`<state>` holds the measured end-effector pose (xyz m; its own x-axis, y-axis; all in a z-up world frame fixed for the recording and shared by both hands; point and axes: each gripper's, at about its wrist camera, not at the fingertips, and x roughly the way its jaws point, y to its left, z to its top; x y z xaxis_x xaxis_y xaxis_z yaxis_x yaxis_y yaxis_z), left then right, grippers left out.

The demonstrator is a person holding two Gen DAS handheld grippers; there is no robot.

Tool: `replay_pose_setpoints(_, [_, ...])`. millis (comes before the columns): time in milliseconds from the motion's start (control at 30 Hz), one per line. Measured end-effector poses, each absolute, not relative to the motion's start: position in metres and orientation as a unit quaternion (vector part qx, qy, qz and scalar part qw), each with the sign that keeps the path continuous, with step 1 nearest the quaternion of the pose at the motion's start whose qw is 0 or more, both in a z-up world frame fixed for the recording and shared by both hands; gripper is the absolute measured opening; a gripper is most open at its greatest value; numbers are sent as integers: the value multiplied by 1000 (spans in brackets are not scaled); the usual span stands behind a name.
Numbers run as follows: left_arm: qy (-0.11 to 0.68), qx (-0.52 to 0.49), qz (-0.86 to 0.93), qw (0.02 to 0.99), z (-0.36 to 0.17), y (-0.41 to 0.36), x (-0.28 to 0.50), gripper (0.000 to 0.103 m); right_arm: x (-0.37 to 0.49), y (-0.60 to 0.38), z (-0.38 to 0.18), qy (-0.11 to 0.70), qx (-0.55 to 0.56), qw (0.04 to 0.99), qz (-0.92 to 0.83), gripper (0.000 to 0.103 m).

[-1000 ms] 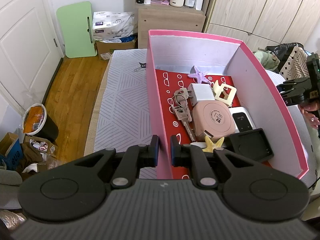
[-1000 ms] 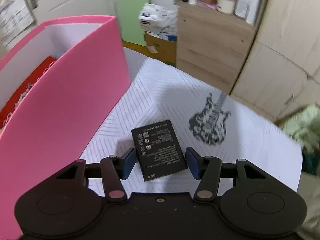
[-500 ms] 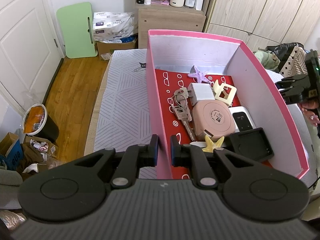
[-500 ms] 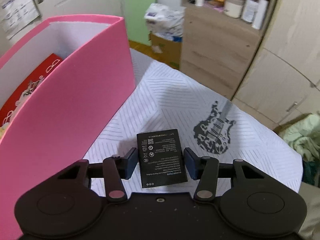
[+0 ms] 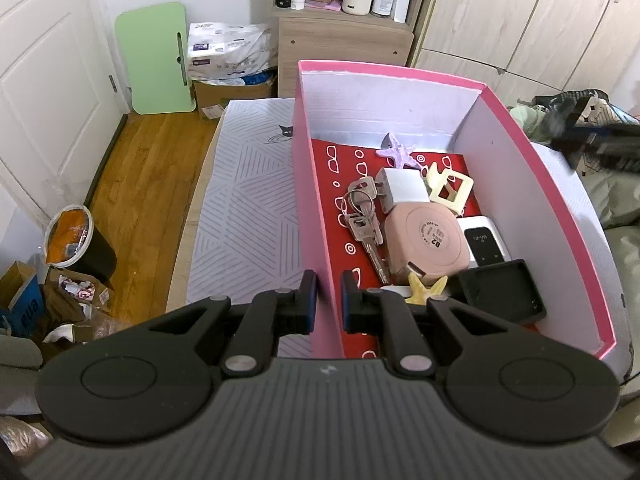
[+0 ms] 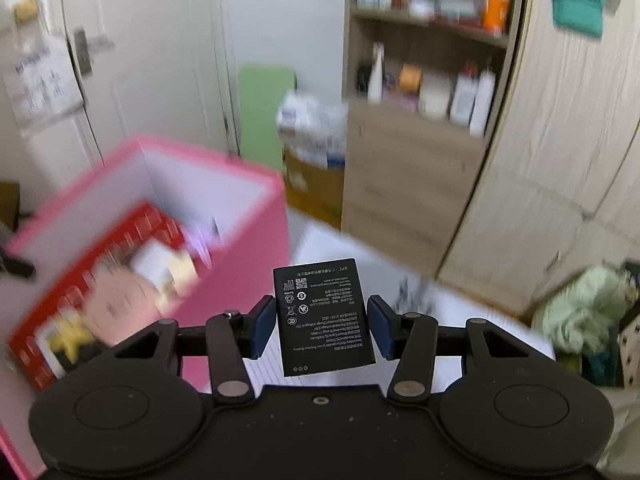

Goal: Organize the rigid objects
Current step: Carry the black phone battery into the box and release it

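Right tongs clamped on black battery, seemingly clear above blurred pink box.

A small bedroom-like room surrounds you, lit evenly and a little cluttered.

To your left stands a white panelled door above a warm orange-brown wooden plank floor. A pale green flat board leans on the white wall, beside a light wood shelf cabinet stocked with bottles and jars. Pale wood-grain wardrobe doors fill your right. A black waste bin with an orange liner sits on the floor.
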<state>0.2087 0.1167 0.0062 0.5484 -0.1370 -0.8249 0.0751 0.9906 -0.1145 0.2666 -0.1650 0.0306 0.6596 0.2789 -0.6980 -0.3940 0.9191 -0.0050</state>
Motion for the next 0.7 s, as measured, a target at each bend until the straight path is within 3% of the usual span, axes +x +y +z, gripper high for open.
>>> replay_pose_setpoints(133, [470, -35, -59, 880, 6, 118, 207, 11, 263, -134, 72, 306, -64, 921, 234, 55])
replay_pose_setpoints(233, [467, -39, -61, 881, 5, 120, 206, 11, 269, -100, 79, 317, -49, 902, 289, 55])
replay_pose_setpoints(433, [465, -44, -61, 882, 5, 121, 205, 11, 306, -34, 58, 407, 18, 840, 358, 56])
replay_pose_setpoints(700, [464, -43, -63, 883, 5, 121, 206, 11, 356, 5, -16, 528, 57, 784, 321, 56])
